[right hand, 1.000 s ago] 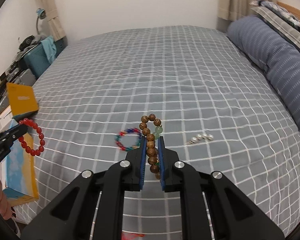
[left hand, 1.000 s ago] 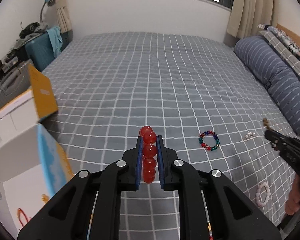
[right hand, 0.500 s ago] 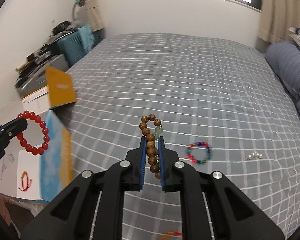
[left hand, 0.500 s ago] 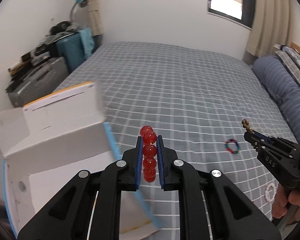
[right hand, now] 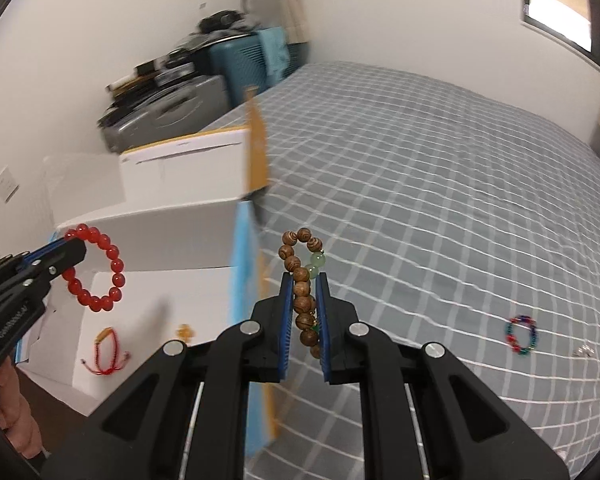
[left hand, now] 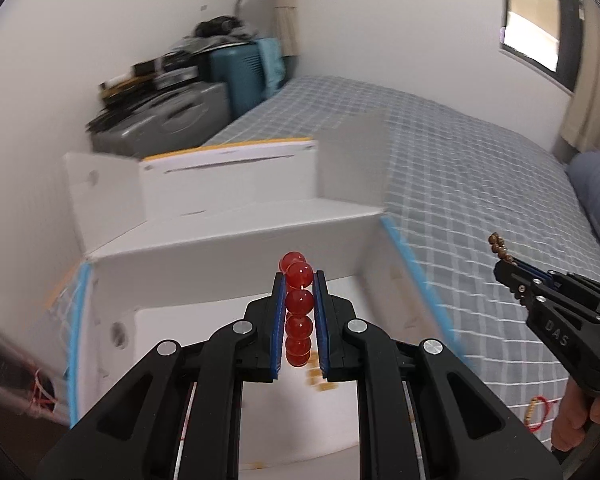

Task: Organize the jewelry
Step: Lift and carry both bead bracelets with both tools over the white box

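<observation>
Red bracelet [left hand: 299, 312] between left gripper [left hand: 299, 280] pads

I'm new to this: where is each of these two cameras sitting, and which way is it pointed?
Left wrist view: sits on the left gripper, looking along its fingers into the white box; it grips the red bracelet; the right gripper and hand show.
Right wrist view: sits on the right gripper, gripping the wooden bracelet, facing the box's edge and the bed; the left gripper shows.
Shared: box, bed, both bracelets.
</observation>
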Available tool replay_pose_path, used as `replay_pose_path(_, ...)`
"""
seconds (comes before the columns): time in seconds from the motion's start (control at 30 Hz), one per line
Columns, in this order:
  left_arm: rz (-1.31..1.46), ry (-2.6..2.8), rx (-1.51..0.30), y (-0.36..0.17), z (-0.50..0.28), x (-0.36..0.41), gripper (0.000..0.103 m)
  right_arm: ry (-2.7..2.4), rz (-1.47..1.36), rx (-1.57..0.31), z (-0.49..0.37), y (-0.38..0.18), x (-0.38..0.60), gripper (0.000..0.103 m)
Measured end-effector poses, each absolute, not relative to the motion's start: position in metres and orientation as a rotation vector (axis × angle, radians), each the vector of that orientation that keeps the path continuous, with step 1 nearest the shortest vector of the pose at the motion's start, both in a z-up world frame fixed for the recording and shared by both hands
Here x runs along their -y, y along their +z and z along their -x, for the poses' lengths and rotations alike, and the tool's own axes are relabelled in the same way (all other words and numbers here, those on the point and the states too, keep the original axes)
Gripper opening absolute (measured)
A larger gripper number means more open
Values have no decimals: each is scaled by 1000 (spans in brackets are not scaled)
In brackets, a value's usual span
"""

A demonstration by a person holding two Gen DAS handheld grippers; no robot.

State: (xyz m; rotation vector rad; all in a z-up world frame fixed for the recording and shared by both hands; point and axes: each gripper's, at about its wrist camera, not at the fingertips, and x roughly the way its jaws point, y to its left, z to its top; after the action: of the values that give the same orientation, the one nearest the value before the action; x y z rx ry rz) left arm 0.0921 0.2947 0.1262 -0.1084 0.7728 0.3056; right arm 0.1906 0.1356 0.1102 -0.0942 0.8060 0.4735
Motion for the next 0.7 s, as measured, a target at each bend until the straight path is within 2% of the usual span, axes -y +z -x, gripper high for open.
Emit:
replay_pose_path(0.33,177,410,-844,89,-57,-357,13,595,175,-853,-161,85,-219,11)
replay_pose_path(0.7,214,431,-905,61,-45,-374,13,589,212,-969,-154,48,-249,11)
